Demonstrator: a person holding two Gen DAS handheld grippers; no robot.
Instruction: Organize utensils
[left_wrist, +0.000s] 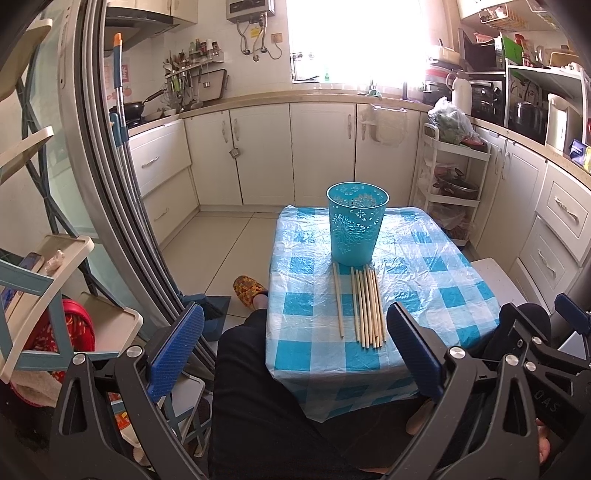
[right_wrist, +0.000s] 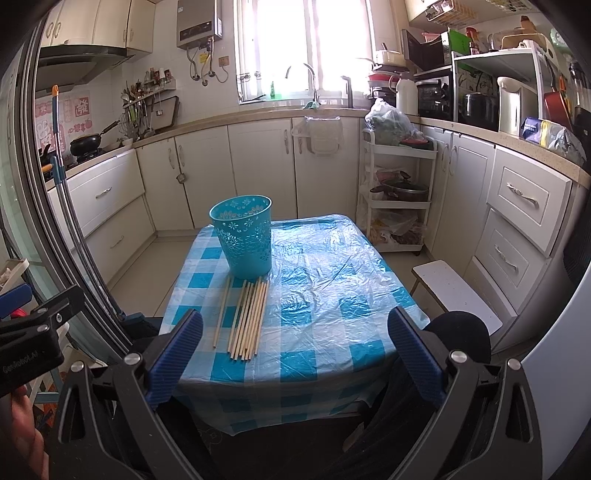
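Observation:
Several wooden chopsticks (left_wrist: 365, 306) lie side by side on a small table with a blue checked cloth (left_wrist: 424, 280), one stick (left_wrist: 338, 301) a little apart to the left. A teal perforated bin (left_wrist: 356, 223) stands upright just behind them. My left gripper (left_wrist: 295, 347) is open and empty, held short of the table's near edge. In the right wrist view the chopsticks (right_wrist: 249, 319) and bin (right_wrist: 243, 236) sit left of centre on the table (right_wrist: 332, 295). My right gripper (right_wrist: 295, 350) is open and empty above the near edge.
A white tiered cart (right_wrist: 399, 199) stands right of the table, a low white stool (right_wrist: 454, 291) nearer. Kitchen cabinets (left_wrist: 258, 155) line the back and sides. A glass door frame (left_wrist: 122, 184) and shelf rack (left_wrist: 55, 295) are at left. The person's legs (left_wrist: 280, 406) are below.

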